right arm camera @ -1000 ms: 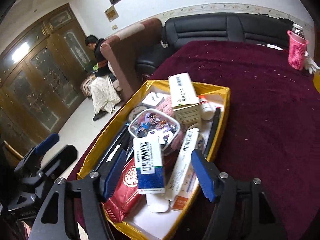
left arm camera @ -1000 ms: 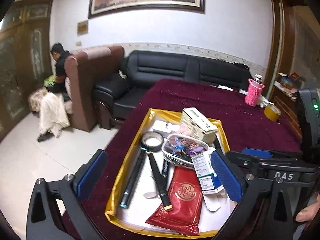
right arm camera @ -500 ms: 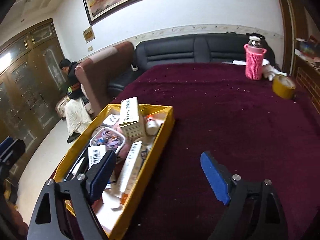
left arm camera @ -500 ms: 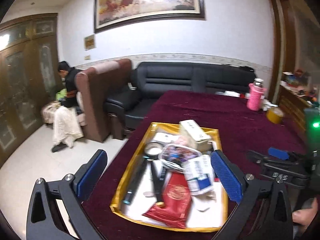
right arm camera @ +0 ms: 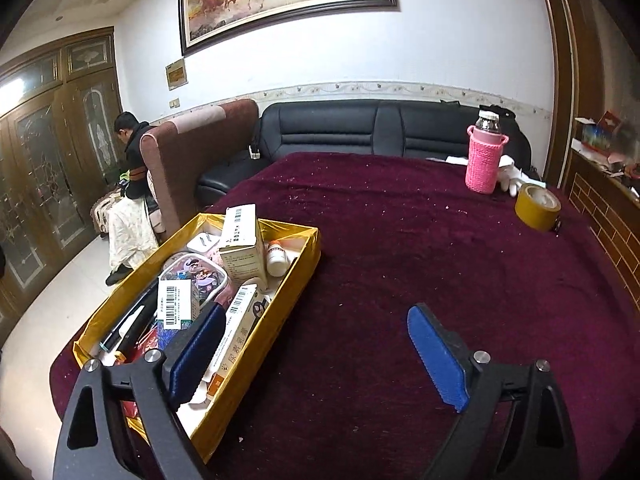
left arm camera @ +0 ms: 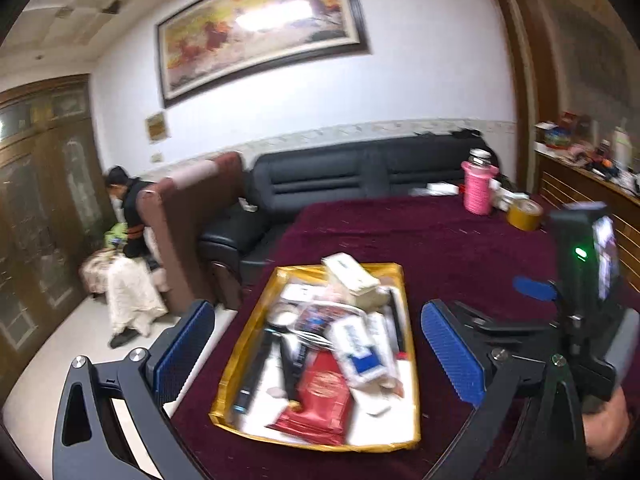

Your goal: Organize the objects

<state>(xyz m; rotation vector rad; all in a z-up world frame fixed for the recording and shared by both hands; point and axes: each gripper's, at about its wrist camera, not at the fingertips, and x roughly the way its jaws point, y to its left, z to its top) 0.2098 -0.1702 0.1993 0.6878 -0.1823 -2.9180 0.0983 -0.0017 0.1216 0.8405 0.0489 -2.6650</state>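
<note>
One gold cardboard tray point(right arm camera: 297, 280), near the left edge of the maroon tablecloth point(right arm camera: 440, 264), heaped with light, stiff medicine boxes point(right arm camera: 242, 240), a small slippery white bottle point(right arm camera: 277, 257), a cartoon-printed pouch point(right arm camera: 200, 276) and a soft red packet point(left arm camera: 320, 404). Boxes probably grip best across flat faces. Right gripper point(right arm camera: 320, 356): jaws spread, just widened, holding nothing. Left gripper point(left arm camera: 316, 356): jaws spread, nothing held.

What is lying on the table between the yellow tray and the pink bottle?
Nothing: between the yellow tray and the pink bottle there is only bare dark red cloth, best seen in the right wrist view.
</note>
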